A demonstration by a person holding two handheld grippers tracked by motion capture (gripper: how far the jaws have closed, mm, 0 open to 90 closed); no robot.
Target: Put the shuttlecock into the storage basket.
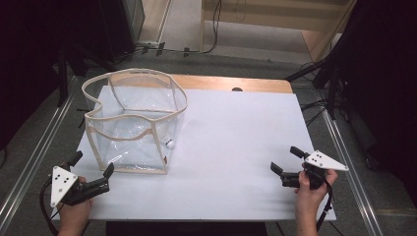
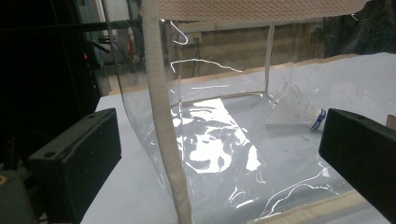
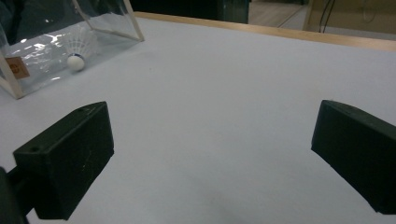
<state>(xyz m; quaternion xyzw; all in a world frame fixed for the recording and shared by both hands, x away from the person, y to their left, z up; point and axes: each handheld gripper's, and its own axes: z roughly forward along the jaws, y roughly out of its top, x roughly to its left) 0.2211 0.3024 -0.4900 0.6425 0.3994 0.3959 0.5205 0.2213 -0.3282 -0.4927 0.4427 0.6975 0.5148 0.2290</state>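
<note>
The left tongs (image 1: 92, 166) rest low on the white surface (image 1: 236, 147), jaws spread and empty, aimed at the near corner of the clear plastic bag (image 1: 133, 123) just ahead. Inside the bag, a shuttlecock (image 2: 299, 112) lies on its side, long axis flat, cork pointing toward the right tongs (image 1: 286, 160), feathers away. Those tongs sit well apart from it, jaws spread wide, holding nothing.

White table (image 1: 236, 142), clear beige-trimmed bag (image 1: 133, 123) standing on it
</note>
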